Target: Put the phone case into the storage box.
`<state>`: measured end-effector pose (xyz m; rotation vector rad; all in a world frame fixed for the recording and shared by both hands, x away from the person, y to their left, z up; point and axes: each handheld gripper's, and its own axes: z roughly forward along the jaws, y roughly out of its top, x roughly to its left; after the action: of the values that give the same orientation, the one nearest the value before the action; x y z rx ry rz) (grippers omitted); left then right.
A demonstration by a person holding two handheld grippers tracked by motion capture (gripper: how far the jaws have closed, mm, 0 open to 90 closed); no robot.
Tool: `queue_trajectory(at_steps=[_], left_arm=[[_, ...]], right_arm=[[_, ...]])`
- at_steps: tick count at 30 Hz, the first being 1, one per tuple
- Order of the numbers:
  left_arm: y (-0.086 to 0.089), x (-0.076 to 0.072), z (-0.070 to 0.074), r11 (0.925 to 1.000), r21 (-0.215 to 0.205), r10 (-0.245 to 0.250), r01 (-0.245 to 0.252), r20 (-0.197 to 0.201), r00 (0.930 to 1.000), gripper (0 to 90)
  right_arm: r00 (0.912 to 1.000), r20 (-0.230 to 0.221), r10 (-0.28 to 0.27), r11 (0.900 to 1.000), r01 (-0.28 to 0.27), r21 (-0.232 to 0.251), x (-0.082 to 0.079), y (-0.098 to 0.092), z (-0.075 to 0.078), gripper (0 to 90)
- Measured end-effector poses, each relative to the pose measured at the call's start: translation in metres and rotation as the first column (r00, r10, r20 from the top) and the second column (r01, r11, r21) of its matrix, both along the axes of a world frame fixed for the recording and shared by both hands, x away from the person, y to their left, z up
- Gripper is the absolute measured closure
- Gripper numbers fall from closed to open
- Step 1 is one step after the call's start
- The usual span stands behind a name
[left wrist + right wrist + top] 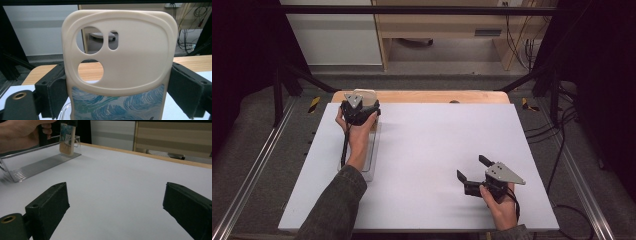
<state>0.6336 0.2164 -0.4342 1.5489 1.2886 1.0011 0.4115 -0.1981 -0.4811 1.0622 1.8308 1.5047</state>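
Bare table point(427, 150) beside clear rack point(371, 165)

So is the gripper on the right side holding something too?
No, the right gripper has its jaws spread wide apart over the bare white table, with nothing between them.

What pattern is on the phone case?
Blue-green swirls under a cream top on the phone case; left gripper view.
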Motion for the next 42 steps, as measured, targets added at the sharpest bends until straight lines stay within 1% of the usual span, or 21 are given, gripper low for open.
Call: queue_trajectory(at_steps=[3, 6, 9, 11, 13, 17, 24, 27, 36, 39, 42], left_arm=[[-0.0001, 0.0007, -0.0011, 0.9999, 0.015, 0.002, -0.002, -0.009, 1.0, 11.1], [0.0001, 0.0023, -0.0004, 1.0, 0.008, 0.006, -0.005, -0.016, 0.9999, 11.1], [-0.0017, 0.0038, 0.003, 1.0, -0.006, 0.007, -0.007, -0.015, 0.9999, 11.0], [-0.0025, 0.0048, 0.0037, 1.0, 0.003, 0.008, -0.008, -0.02, 0.9998, 11.0], [-0.0028, 0.0056, 0.003, 0.9999, 0.001, 0.011, -0.011, -0.021, 0.9997, 11.0], [-0.0007, 0.0067, 0.0009, 0.9998, -0.003, 0.02, -0.02, -0.038, 0.9991, 11.0], [0.0012, 0.0074, 0.0006, 0.9997, -0.012, 0.023, -0.024, -0.041, 0.9989, 10.9], [0.0012, 0.0081, -0.0001, 0.9992, -0.02, 0.034, -0.035, -0.042, 0.9985, 10.9], [0.0003, 0.0082, 0.0014, 0.9988, -0.015, 0.045, -0.046, -0.053, 0.9976, 11.0], [-0.0018, 0.0083, 0.0015, 0.9993, 0.001, 0.038, -0.038, -0.051, 0.998, 11.0], [-0.0018, 0.009, 0.001, 0.9993, -0.002, 0.039, -0.039, -0.051, 0.998, 10.9]], right_arm=[[1.0, 0.0, 0.0, 1.0, 0.0, 0.002, -0.0002, -0.0004, 0.0001, 6.2], [1.0, -0.002, 0.001, 1.0, -0.001, 0.0, -0.0001, -0.0006, -0.0002, 6.2], [1.0, -0.002, 0.001, 1.0, -0.001, 0.001, -0.0002, -0.0008, -0.0001, 6.2], [1.0, -0.003, 0.0, 1.0, 0.0, 0.001, 0.0, -0.001, -0.0003, 6.2], [1.0, -0.004, 0.001, 1.0, -0.001, 0.0, 0.0001, -0.001, -0.0005, 6.2], [1.0, -0.004, 0.002, 1.0, -0.002, -0.001, 0.0002, -0.001, -0.0006, 6.2], [0.9999, -0.012, 0.012, 1.0, -0.012, -0.002, 0.0006, -0.0008, -0.0011, 6.2], [0.9999, -0.011, 0.013, 1.0, -0.013, -0.003, 0.0005, -0.0006, -0.001, 6.2], [0.9998, -0.013, 0.012, 1.0, -0.012, 0.0, 0.0005, 0.0005, -0.0011, 6.2], [0.9999, -0.012, 0.012, 1.0, -0.012, -0.003, 0.0007, 0.0006, -0.0013, 6.2], [0.9998, -0.013, 0.011, 1.0, -0.011, -0.002, 0.0009, 0.0005, -0.0015, 6.1]])
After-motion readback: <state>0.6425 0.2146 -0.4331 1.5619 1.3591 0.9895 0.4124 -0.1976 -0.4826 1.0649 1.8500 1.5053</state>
